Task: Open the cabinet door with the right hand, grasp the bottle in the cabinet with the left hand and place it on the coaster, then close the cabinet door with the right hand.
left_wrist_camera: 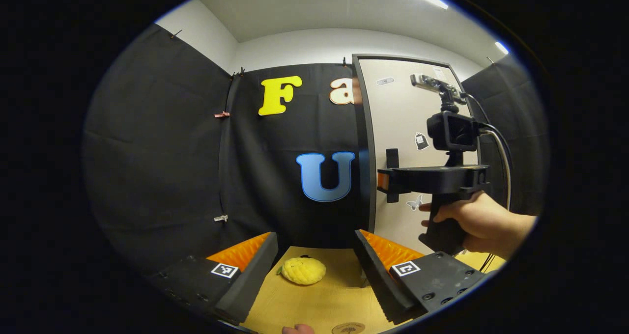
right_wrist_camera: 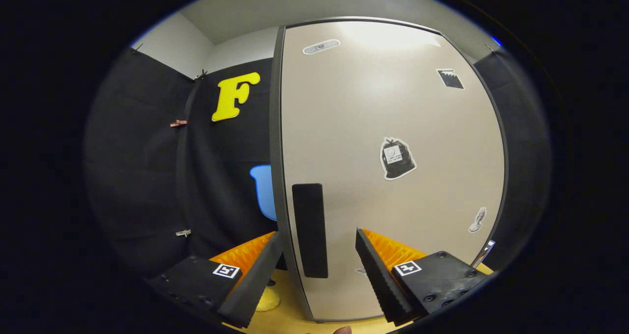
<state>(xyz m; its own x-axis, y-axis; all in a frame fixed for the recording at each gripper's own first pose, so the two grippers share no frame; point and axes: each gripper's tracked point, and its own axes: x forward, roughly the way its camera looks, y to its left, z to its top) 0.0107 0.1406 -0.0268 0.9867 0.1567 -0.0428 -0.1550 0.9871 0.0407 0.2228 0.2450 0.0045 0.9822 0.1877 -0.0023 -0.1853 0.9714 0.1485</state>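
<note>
The beige cabinet door (right_wrist_camera: 393, 127) stands upright on the wooden table, and it hides the cabinet's inside. Its black vertical handle (right_wrist_camera: 309, 231) sits near the door's left edge, between the spread fingers of my right gripper (right_wrist_camera: 318, 236), which is open and not pressing on it. In the left gripper view the same door (left_wrist_camera: 408, 123) is on the right. There a hand holds the right gripper (left_wrist_camera: 387, 181) with its tips at the handle (left_wrist_camera: 392, 157). My left gripper (left_wrist_camera: 316, 236) hangs open above the table with nothing in it. A round coaster (left_wrist_camera: 348, 328) lies at the bottom edge.
A knobbly yellow lemon-like object (left_wrist_camera: 303, 270) lies on the wooden table (left_wrist_camera: 319, 304) ahead of the left gripper's fingers. Black cloth walls close the booth at the back and left. Cables trail from the camera mounted on the right gripper (left_wrist_camera: 454, 132).
</note>
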